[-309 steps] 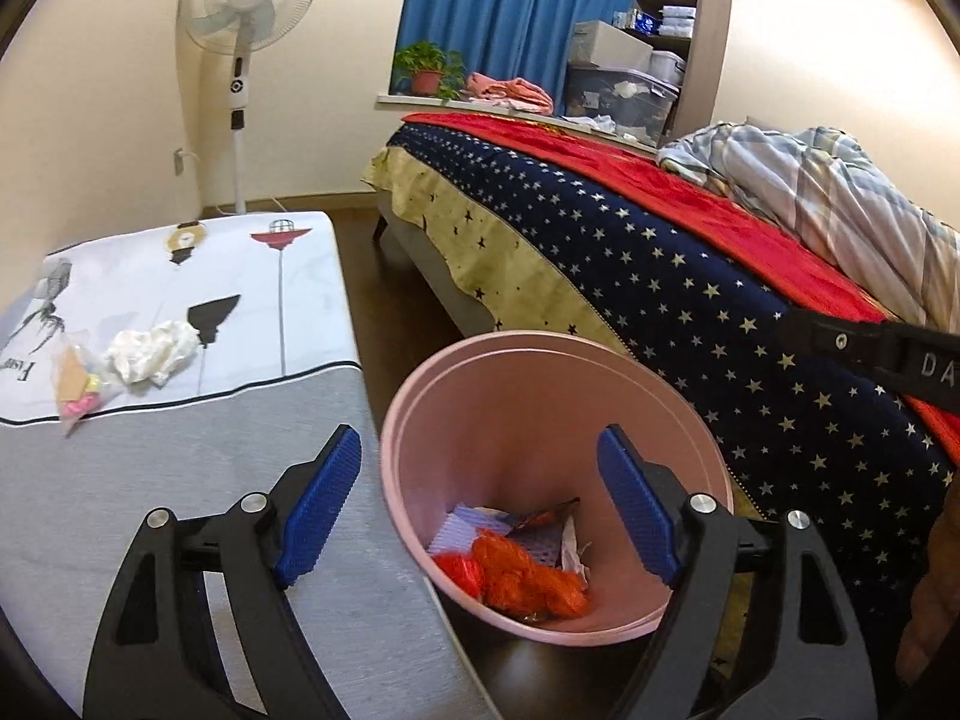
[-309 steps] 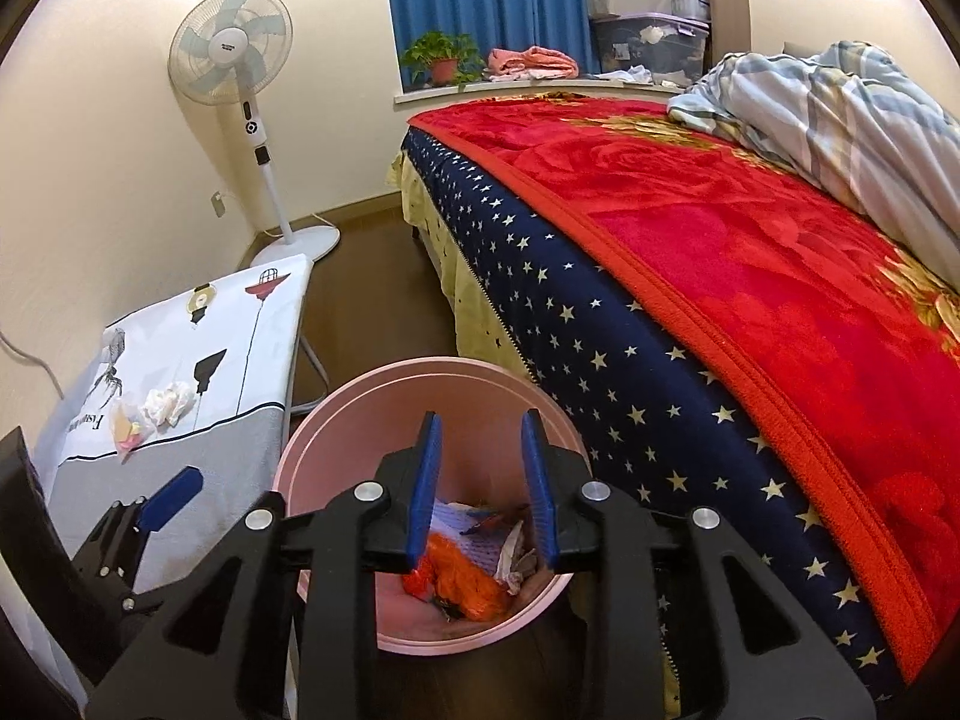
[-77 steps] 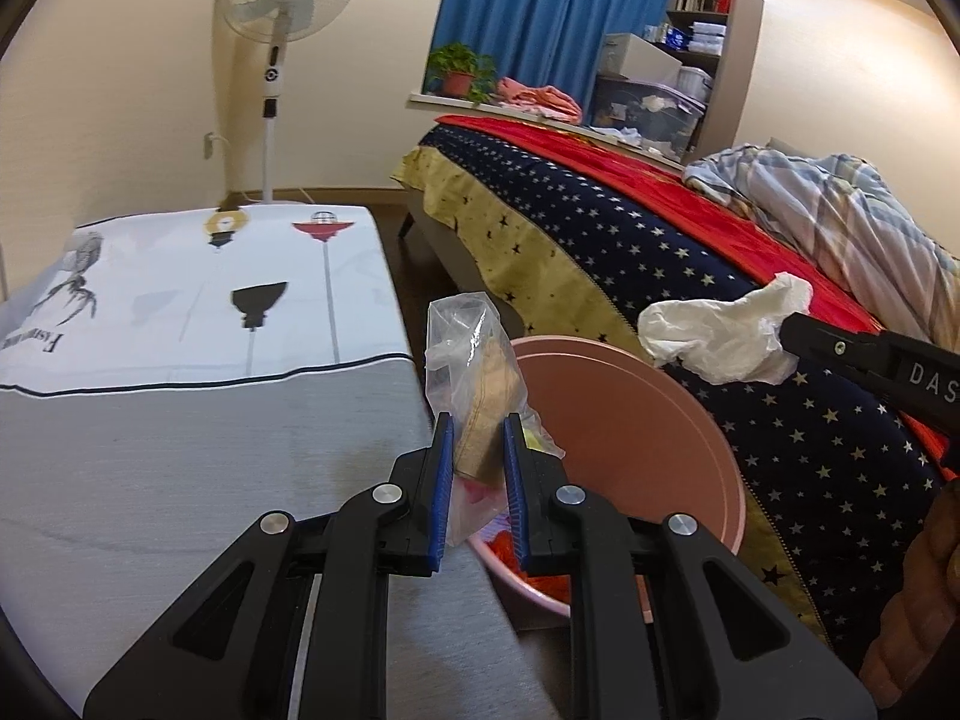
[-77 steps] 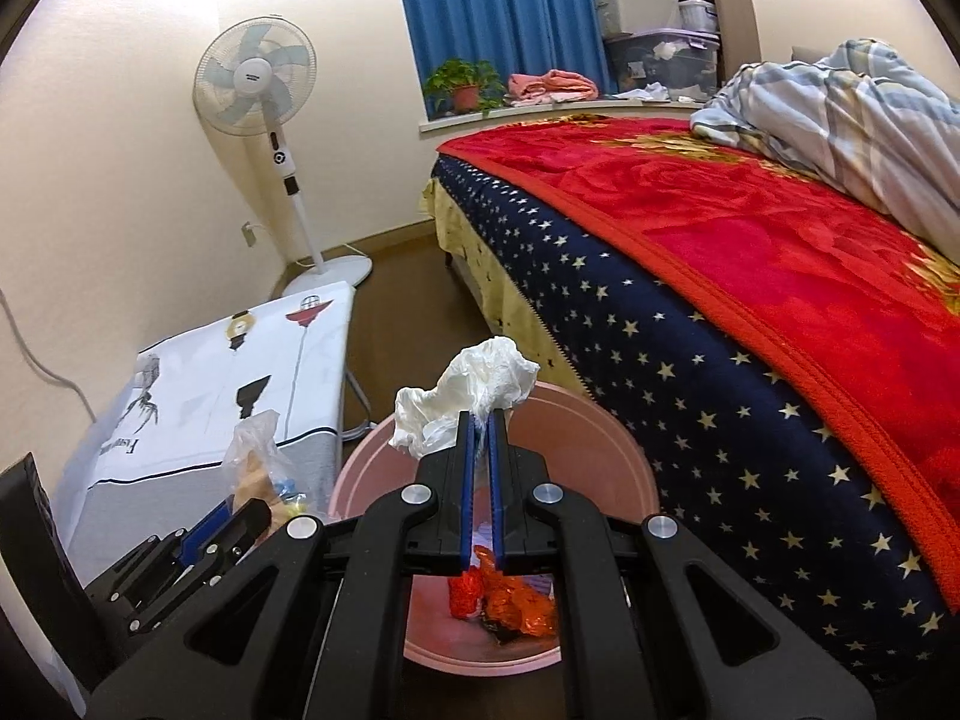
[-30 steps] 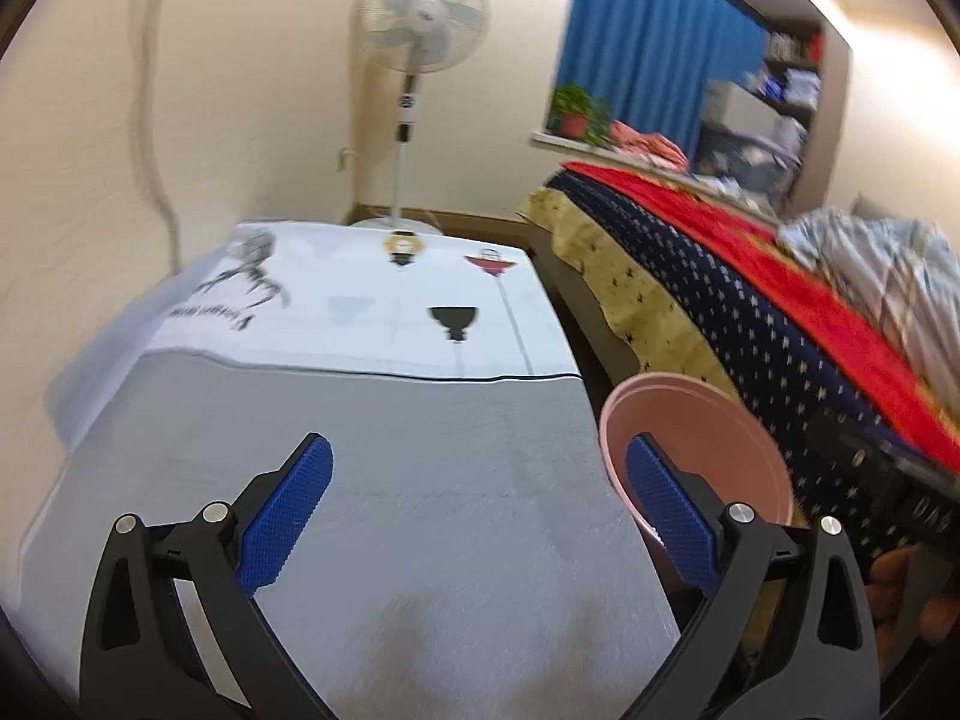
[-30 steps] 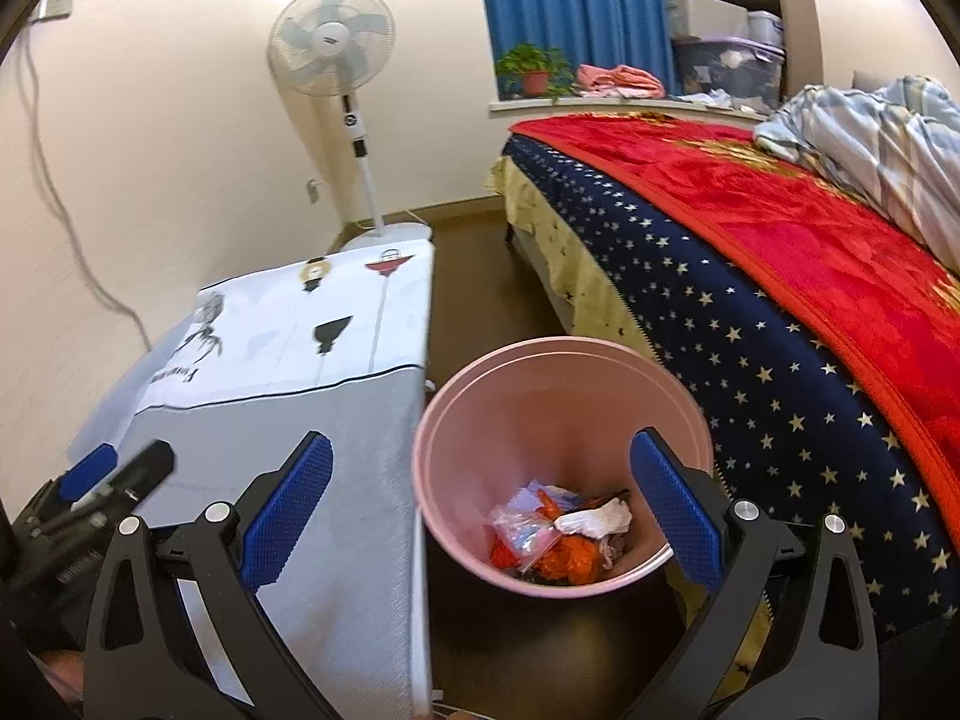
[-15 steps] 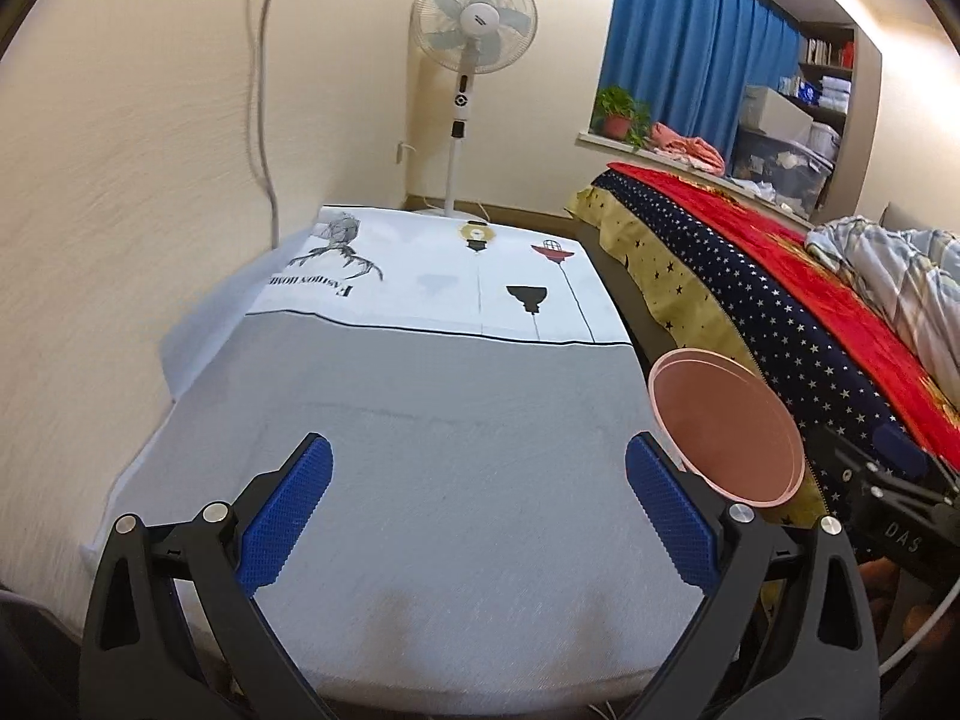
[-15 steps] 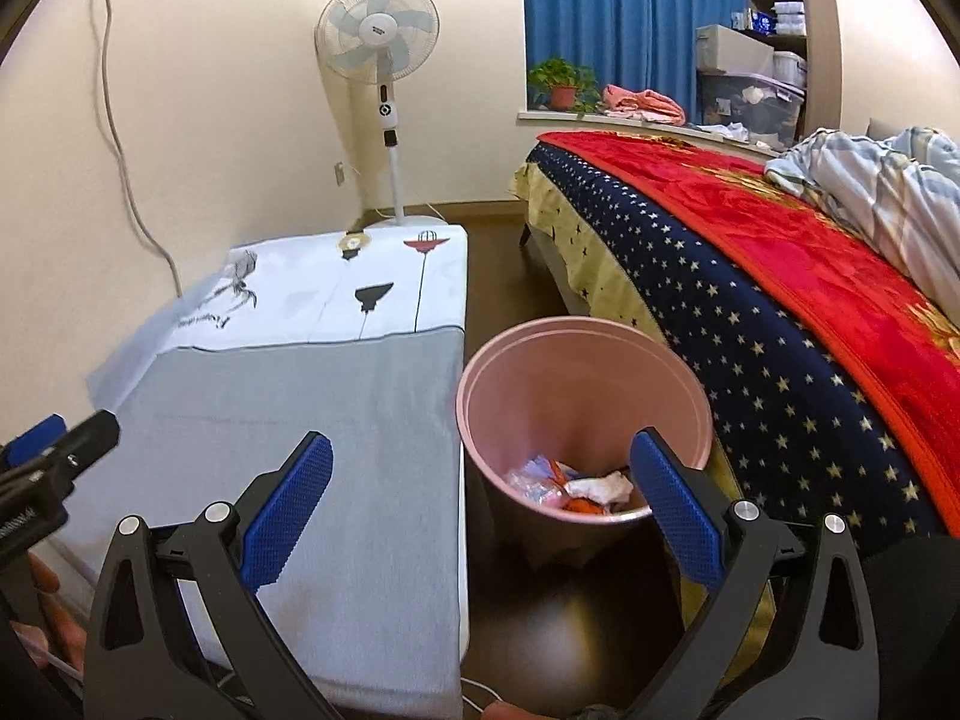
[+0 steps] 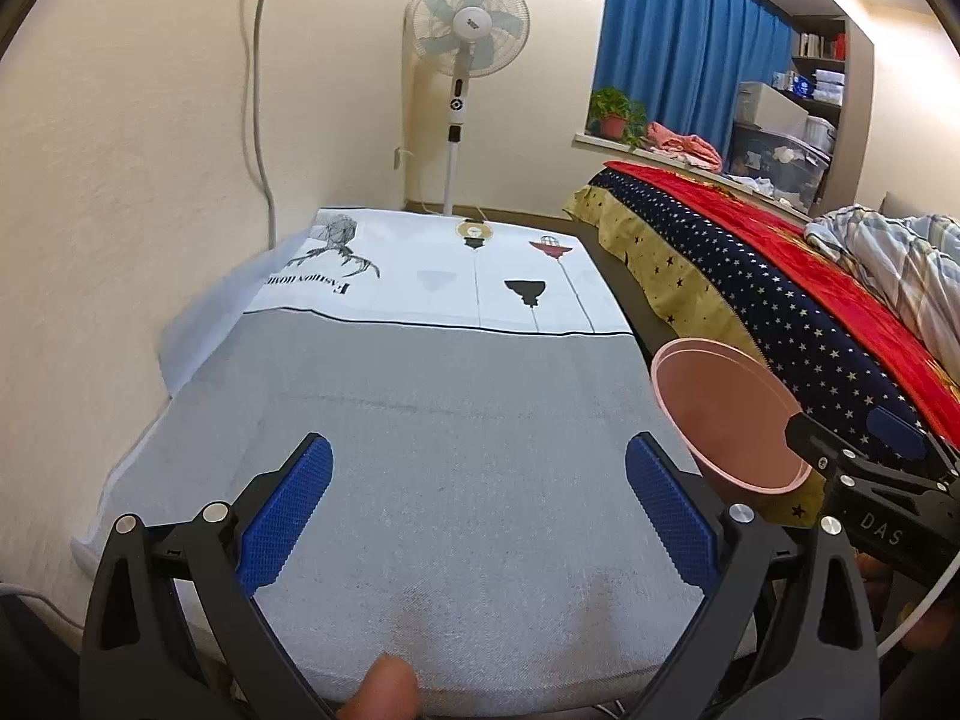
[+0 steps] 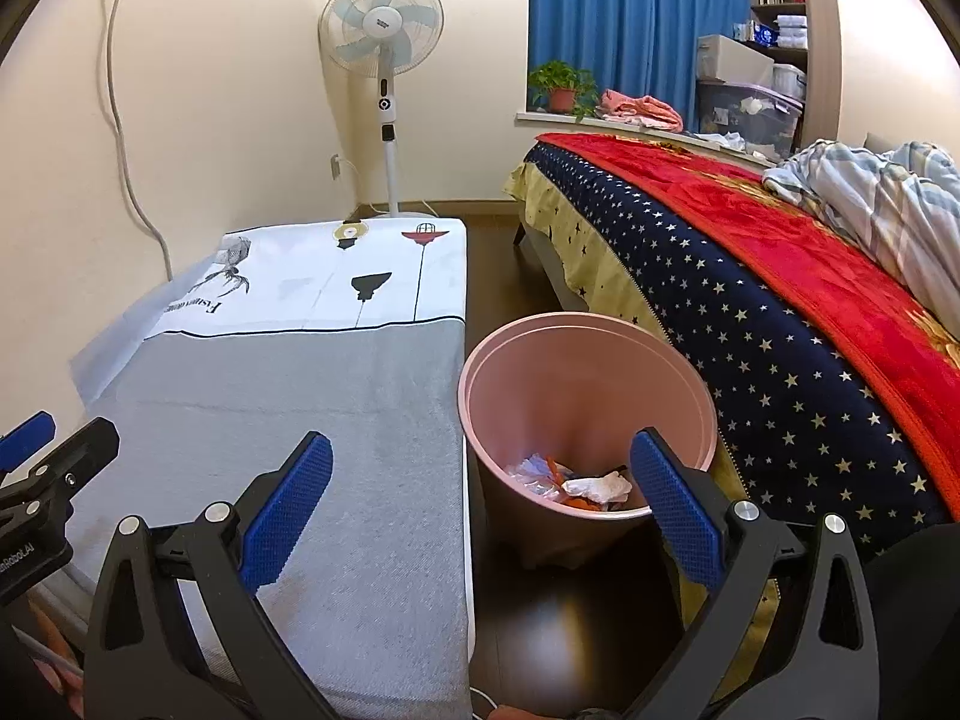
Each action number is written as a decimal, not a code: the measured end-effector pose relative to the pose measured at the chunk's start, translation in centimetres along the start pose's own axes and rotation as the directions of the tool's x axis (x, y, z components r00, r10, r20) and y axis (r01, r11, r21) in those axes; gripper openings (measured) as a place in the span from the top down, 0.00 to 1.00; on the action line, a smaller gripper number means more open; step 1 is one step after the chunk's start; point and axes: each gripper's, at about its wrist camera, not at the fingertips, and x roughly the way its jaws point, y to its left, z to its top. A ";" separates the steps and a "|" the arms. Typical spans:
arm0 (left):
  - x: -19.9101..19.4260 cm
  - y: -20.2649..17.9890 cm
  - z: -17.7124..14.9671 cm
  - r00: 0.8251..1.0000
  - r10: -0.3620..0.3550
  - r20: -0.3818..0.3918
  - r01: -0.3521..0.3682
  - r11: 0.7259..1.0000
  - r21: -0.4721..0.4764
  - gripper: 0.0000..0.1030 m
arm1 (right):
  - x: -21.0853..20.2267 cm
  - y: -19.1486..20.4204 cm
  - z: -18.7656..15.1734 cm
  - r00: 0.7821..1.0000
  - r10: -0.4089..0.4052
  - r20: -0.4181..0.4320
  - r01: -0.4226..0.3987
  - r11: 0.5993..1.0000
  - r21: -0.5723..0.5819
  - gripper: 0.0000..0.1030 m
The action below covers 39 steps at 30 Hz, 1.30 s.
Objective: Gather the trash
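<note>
**Both grippers empty, trash lying in the pink bin**

Nearest the cameras, the left gripper (image 9: 477, 507) hangs over the grey end of the cloth-covered table (image 9: 456, 420) with its blue pads spread wide and nothing between them. The right gripper (image 10: 480, 507) is likewise spread and empty, straddling the gap between the table edge and the pink bin (image 10: 705, 396).

The bin stands on the dark floor just beside the table, between it and the bed (image 10: 750, 276). The trash (image 10: 579, 483) sits at the bin's bottom: a crumpled white tissue, a clear plastic bag and orange scraps. By the look of it, all of it is light, soft and crushable; the plastic is probably slippery, so a pinch on a bunched fold would hold best. No loose trash shows on the table, so the collecting looks finished.

On readable writing, the other gripper's body shows "DAS" in the left view. The cloth's far white half carries upside-down lettering under a drawing, too distorted to read surely. Beyond the table stands a fan (image 10: 382, 30), its hub label illegible.
</note>
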 end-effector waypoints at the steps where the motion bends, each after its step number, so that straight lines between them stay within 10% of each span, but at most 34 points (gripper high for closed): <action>1: 0.0 -0.1 -0.1 1.000 0.000 -0.001 0.000 1.000 -0.002 0.08 | 0.1 0.0 0.0 1.000 0.000 -0.003 0.000 1.000 0.001 0.05; 39: 0.6 -0.3 -1.1 1.000 0.023 0.003 -0.023 1.000 -0.006 0.08 | 0.6 0.5 -0.1 1.000 -0.004 -0.009 0.004 1.000 -0.012 0.05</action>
